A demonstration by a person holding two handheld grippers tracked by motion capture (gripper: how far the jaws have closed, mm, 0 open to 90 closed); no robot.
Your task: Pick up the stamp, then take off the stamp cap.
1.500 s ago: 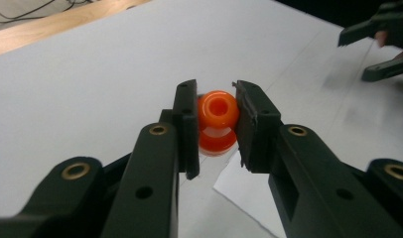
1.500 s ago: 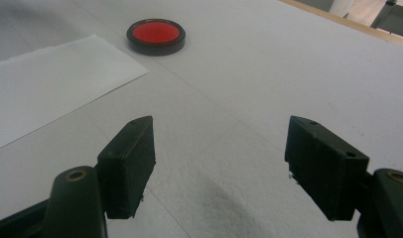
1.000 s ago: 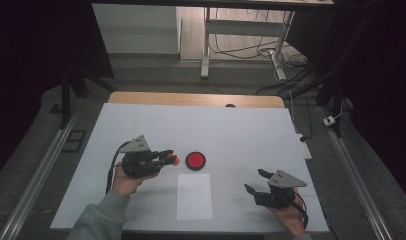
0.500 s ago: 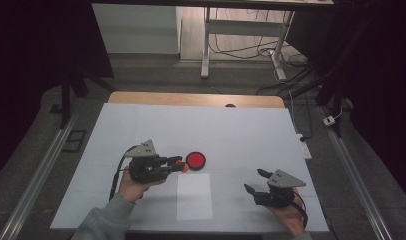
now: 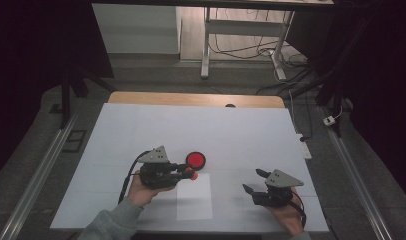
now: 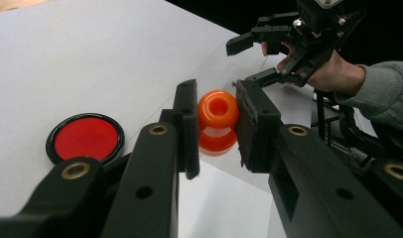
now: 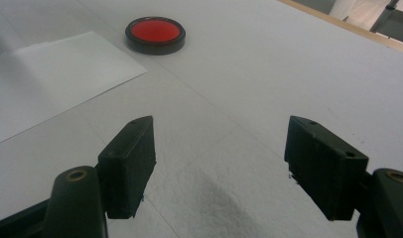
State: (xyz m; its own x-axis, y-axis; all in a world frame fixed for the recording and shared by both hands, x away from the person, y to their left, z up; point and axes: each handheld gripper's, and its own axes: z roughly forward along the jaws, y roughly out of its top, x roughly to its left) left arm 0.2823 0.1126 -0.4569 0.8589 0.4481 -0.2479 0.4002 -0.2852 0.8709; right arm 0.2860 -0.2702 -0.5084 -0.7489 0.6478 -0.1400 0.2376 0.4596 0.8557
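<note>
The left gripper (image 5: 183, 172) has its fingers closed on a small orange knob-shaped piece (image 6: 218, 110), glossy, with a round hollow in the end facing the camera; both pads press its sides, and its lower part (image 6: 217, 141) hangs below the pads. In the high view the piece (image 5: 190, 172) sticks out past the fingertips, just above the white sheet of paper (image 5: 194, 202) that lies on the white worktop (image 5: 241, 135). A round red disc with a black rim (image 5: 195, 160) lies flat on the worktop just beyond those fingers; in the left gripper view the disc (image 6: 85, 138) sits to the left of the left finger, apart from the orange piece.

The right gripper (image 5: 254, 181) is held low over the worktop, well apart from the left fingers, with its fingers spread wide and nothing between them. In the right gripper view bare worktop shows between the two pads, and the disc (image 7: 155, 32) and the paper (image 7: 50, 74) lie far ahead of the left finger.
</note>
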